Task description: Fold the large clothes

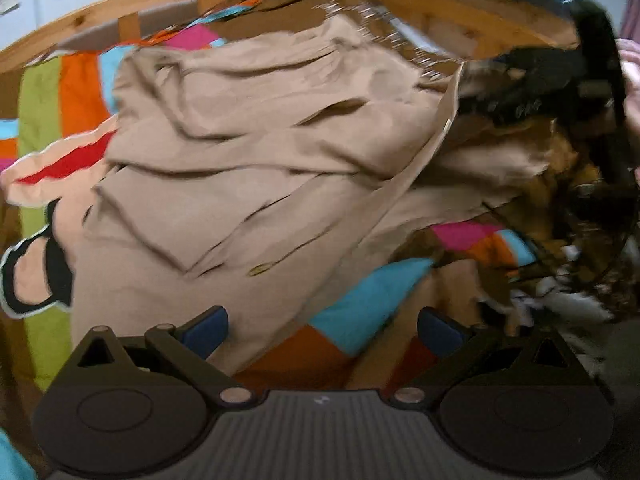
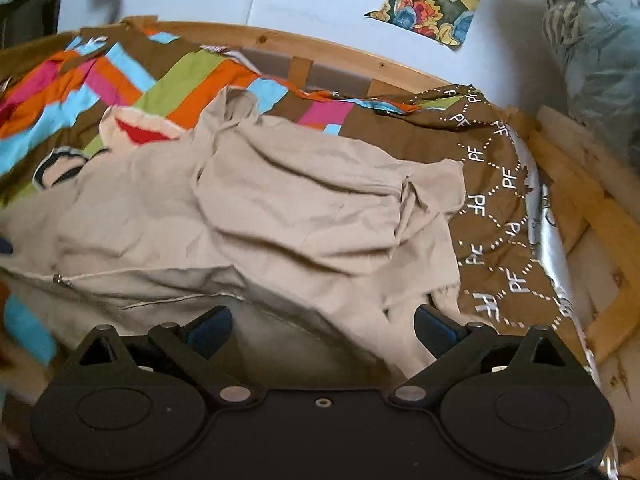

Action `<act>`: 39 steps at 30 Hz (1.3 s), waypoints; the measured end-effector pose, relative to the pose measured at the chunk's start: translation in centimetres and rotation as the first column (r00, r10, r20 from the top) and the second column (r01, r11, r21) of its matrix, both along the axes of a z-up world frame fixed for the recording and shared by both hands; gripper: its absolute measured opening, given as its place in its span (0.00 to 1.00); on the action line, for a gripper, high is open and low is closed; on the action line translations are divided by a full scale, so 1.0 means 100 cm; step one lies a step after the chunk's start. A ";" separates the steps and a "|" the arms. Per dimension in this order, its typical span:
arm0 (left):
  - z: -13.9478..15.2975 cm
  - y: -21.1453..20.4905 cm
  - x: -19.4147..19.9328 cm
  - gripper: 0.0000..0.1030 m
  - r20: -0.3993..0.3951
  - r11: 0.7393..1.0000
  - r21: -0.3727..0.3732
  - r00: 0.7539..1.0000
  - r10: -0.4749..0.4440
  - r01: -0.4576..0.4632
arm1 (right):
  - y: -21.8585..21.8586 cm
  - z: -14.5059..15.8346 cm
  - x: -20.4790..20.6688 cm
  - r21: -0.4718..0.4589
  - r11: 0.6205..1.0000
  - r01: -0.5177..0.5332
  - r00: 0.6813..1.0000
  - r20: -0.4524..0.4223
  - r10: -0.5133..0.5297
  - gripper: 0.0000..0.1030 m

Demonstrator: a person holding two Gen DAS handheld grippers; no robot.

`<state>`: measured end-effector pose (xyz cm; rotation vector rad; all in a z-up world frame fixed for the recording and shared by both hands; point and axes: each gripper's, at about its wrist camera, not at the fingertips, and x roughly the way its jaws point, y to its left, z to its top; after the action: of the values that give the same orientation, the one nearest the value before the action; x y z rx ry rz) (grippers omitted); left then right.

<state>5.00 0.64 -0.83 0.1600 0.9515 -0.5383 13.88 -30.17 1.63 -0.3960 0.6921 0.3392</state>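
Centrally, a beige jacket (image 2: 280,216) lies rumpled on the bed, front partly open, zipper edge (image 2: 60,279) toward the near side; thin woven cloth, soft creases, sleeves bunched rather than flat. Judgement: not yet squared for folding, so both tools hang above its near hem to pick an edge. Left gripper (image 1: 322,326): fingers spread wide, holding nothing. Right gripper (image 2: 322,322): fingers likewise wide apart, empty, over the hem. Beneath, a patchwork bedspread (image 2: 192,84) in bright blocks; pine bed frame (image 2: 580,184) beyond.
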 end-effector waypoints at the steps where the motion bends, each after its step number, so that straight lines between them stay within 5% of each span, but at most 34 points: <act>1: -0.003 0.003 0.004 0.99 -0.007 1.000 0.015 1.000 0.022 -0.022 | 0.002 0.000 0.005 0.000 1.000 -0.001 1.000 -0.002 0.001 0.95; 6: -0.005 0.024 0.018 0.99 0.000 0.991 0.059 0.993 0.116 -0.116 | 0.010 -0.001 0.015 -0.004 1.000 -0.011 1.000 0.001 0.011 0.95; 16: -0.010 0.019 0.012 0.99 0.060 0.975 0.222 0.998 0.002 -0.015 | -0.005 -0.007 -0.006 0.004 1.000 -0.011 0.999 -0.030 0.011 0.97; 19: -0.004 0.018 0.009 0.88 0.103 0.972 0.235 0.995 -0.020 -0.005 | -0.007 -0.008 -0.007 0.010 1.000 -0.003 1.000 -0.030 0.004 0.97; 24: 0.009 0.003 -0.009 0.38 0.247 0.950 0.310 0.963 -0.111 0.030 | -0.003 -0.007 -0.002 0.035 0.999 0.015 1.000 -0.017 -0.015 0.97; 27: 0.017 0.002 -0.011 0.18 0.302 0.960 0.278 0.947 -0.113 0.026 | -0.003 -0.007 0.000 0.044 0.999 0.021 1.000 -0.010 -0.020 0.97; 33: 0.025 0.002 -0.011 0.08 0.431 0.976 0.213 0.901 -0.057 -0.040 | -0.009 -0.005 -0.009 0.058 0.998 0.017 1.000 0.010 -0.018 0.97; 39: 0.052 0.002 0.022 0.07 0.429 0.987 0.141 0.903 0.011 -0.079 | -0.022 -0.006 -0.046 0.034 0.998 -0.053 0.998 0.031 0.052 0.98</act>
<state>7.19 0.80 4.42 0.3802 0.5638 -0.3632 9.32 -32.38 1.06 -0.3861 0.6467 0.3936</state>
